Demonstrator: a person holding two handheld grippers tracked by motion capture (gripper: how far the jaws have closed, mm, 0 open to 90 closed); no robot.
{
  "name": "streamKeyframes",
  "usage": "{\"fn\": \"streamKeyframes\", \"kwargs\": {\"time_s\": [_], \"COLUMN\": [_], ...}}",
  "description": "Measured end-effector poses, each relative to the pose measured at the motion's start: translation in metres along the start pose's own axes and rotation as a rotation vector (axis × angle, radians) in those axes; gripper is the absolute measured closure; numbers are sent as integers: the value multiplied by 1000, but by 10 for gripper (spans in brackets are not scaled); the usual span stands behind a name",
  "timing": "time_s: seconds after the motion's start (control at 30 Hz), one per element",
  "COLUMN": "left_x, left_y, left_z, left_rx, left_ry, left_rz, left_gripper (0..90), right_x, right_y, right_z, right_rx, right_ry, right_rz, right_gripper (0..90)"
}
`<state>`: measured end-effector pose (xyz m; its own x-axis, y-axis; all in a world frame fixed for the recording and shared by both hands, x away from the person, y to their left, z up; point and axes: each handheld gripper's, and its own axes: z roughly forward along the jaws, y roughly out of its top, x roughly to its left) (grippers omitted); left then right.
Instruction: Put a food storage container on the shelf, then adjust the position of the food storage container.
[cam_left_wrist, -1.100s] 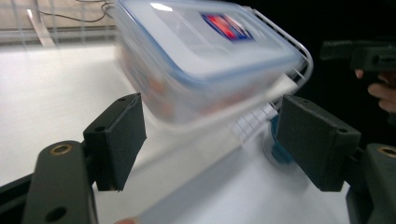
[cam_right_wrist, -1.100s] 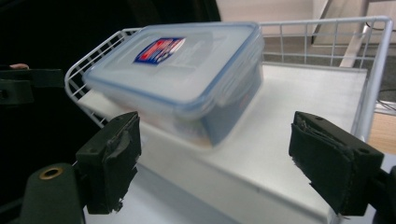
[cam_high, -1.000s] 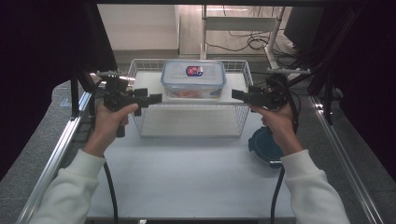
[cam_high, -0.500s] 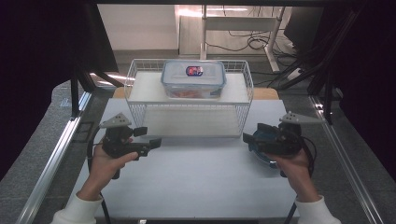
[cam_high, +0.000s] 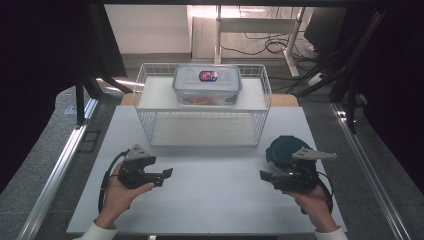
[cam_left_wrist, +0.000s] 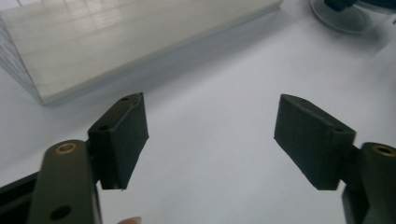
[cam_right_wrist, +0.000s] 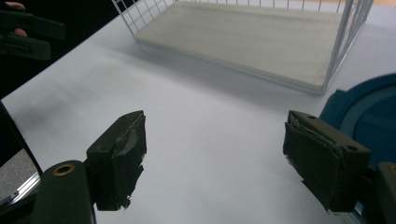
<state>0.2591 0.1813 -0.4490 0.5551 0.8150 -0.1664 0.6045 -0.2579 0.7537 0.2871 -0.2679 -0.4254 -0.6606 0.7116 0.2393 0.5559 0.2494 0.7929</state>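
Left gripper (cam_high: 167, 174) hovering low over table (cam_high: 215, 200), jaws wide apart, holding nothing. Right gripper (cam_high: 265, 176) same, beside blue lid (cam_high: 282, 149).

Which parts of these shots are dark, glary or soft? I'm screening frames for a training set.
High view: the white table is evenly lit, the surroundings fall to black, and bright glare sits on the floor behind the wire basket. Left gripper view: the jaws are sharp, the basket's shelf board washed out and soft. Right gripper view: the blue lid is blurred at the frame edge.
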Motion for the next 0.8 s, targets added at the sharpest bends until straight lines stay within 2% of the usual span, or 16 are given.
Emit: {"fn": "streamKeyframes", "kwargs": {"time_s": [0.2,0.47,0.7,0.8], "left_x": [0,-2,2,6], "left_y": [-4,-6,-9,-12], "left_z": [5,12,11,13], "left_rx": [1,27,14,30], "left_ry": [-3,4,1,10], "left_rz": [9,34,5,-8], "left_gripper": [256,250,231,222], "right_x": [-3,-6,-6,-9], "right_y": [-2,-2,-2,-2], "right_z": [4,4,3,2], "right_rx": [8,13,38,39], "right_ry": [0,-17,-18,-48], "right_rz": [15,14,-10,-38], "right_gripper": [214,212,241,263]}}
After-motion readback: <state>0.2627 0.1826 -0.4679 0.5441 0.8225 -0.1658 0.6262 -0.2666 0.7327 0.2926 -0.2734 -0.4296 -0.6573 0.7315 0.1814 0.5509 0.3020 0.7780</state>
